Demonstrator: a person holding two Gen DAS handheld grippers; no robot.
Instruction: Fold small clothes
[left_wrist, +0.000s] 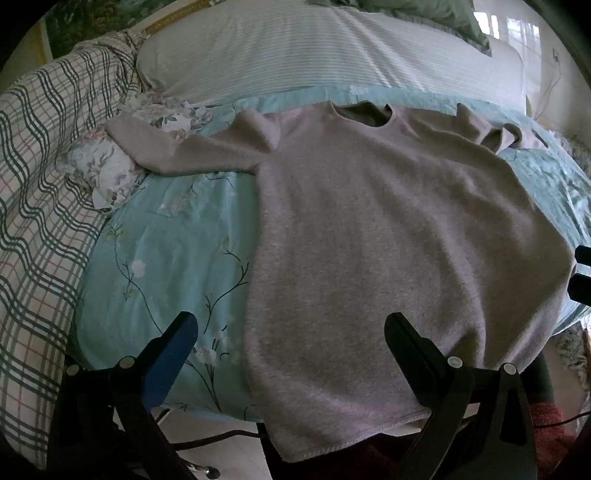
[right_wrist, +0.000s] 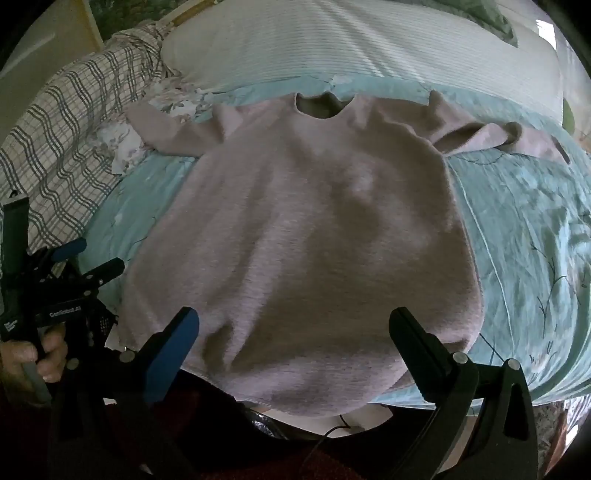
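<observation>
Your sweater (left_wrist: 369, 229), a pale pinkish-grey knit, lies flat and face up on the teal floral bedspread (left_wrist: 166, 258), neck hole toward the far side and its hem (left_wrist: 325, 448) hanging over the near edge of the bed. Its 2 sleeves spread outward: the one on the left of the views reaches onto a crumpled floral cloth (left_wrist: 107, 173), the one on the right lies bunched and folded back near the shoulder. Your left gripper (left_wrist: 288, 332) hangs above the near edge with its fingers spread wide and nothing between them; the sweater's side edge falls between the 2 fingers in its view, with bare bedspread beneath the blue-padded one. Your right gripper (right_wrist: 291, 328) is just as wide apart and empty, over the hem. In the right wrist view you can see your left hand (right_wrist: 33, 354) on its handle, just beside the sweater's lower corner. Bare bedspread lies open on both sides of the body. Beyond the neck sits a white striped pillow (left_wrist: 295, 48), and a plaid blanket (left_wrist: 40, 184) crowds the left flank.
</observation>
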